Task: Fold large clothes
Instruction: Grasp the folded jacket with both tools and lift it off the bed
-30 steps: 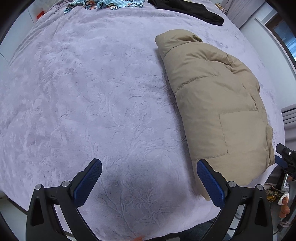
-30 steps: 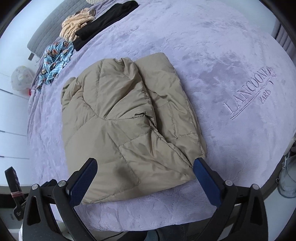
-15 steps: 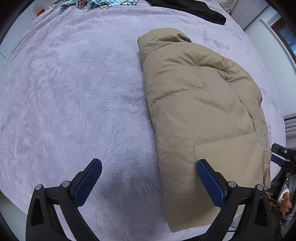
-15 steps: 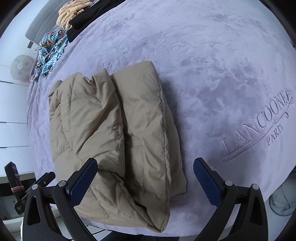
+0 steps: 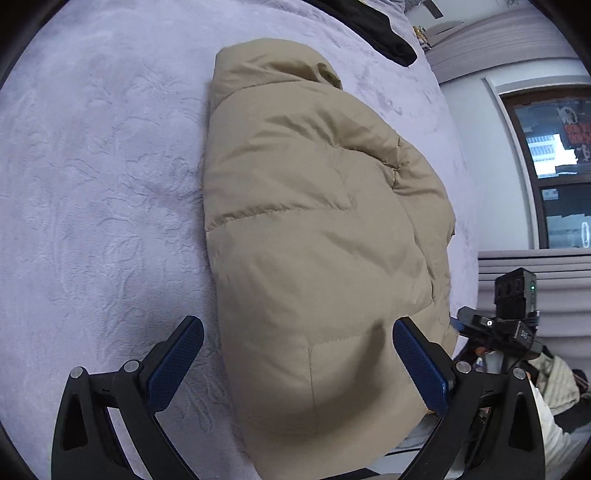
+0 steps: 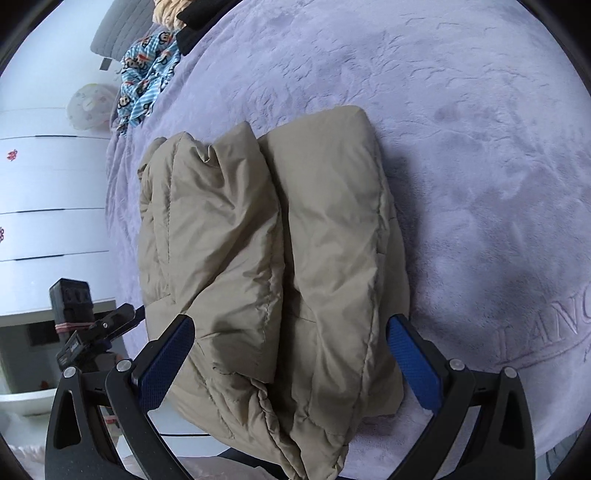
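A tan puffer jacket [image 5: 314,229] lies folded lengthwise on the lilac bed cover [image 5: 92,184], its near end at the bed's front edge. My left gripper [image 5: 295,365] is open, its blue pads either side of the jacket's near end, not closed on it. In the right wrist view the jacket [image 6: 273,258] shows two long padded folds side by side. My right gripper [image 6: 290,363] is open and straddles the jacket's near end. Each gripper shows in the other's view, the right one at the far side [image 5: 495,328], the left one at the left [image 6: 92,332].
A black garment [image 5: 380,40] lies at the far end of the bed. A blue patterned cloth [image 6: 147,77] and a beige item [image 6: 170,11] lie beside it. White drawers [image 6: 44,221] stand left of the bed. A window [image 5: 554,166] is on the right.
Both grippers have moved in toward the jacket's near end and lower. The jacket now sits between the open pads of each. It looks unmoved on the bed.
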The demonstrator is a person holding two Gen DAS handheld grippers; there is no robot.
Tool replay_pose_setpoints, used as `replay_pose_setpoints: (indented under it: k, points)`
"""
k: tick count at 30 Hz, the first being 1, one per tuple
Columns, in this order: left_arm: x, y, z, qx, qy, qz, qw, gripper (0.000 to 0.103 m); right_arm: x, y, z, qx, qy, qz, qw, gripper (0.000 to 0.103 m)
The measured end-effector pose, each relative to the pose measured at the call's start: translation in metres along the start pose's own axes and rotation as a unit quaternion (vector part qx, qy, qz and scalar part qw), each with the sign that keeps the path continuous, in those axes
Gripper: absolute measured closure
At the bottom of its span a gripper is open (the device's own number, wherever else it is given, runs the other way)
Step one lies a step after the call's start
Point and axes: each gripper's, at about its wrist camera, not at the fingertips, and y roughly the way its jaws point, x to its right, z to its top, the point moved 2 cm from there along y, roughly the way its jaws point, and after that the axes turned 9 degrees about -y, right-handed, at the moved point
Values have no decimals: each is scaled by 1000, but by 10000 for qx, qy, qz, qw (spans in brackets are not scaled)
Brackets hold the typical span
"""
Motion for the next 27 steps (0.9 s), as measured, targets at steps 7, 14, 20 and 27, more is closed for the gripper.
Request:
replay_pose_setpoints:
  k: [7, 14, 20, 27]
  points:
    - [-6, 44, 21, -383, -252, -438, 9980, 1, -1, 36, 30, -299, -361, 364, 9982, 0]
    - [-19, 84, 32, -754, -559, -596, 9938, 0, 14, 65, 56, -408, -152, 512, 9977, 0]
    - [7, 81, 21, -495, -292, -347, 9977, 4, 21, 60, 51, -235, 264, 708, 9969, 8]
    - [43, 52, 16, -178, 214, -353, 9990, 22, 26, 27, 39, 184, 625, 1480, 9868, 60]
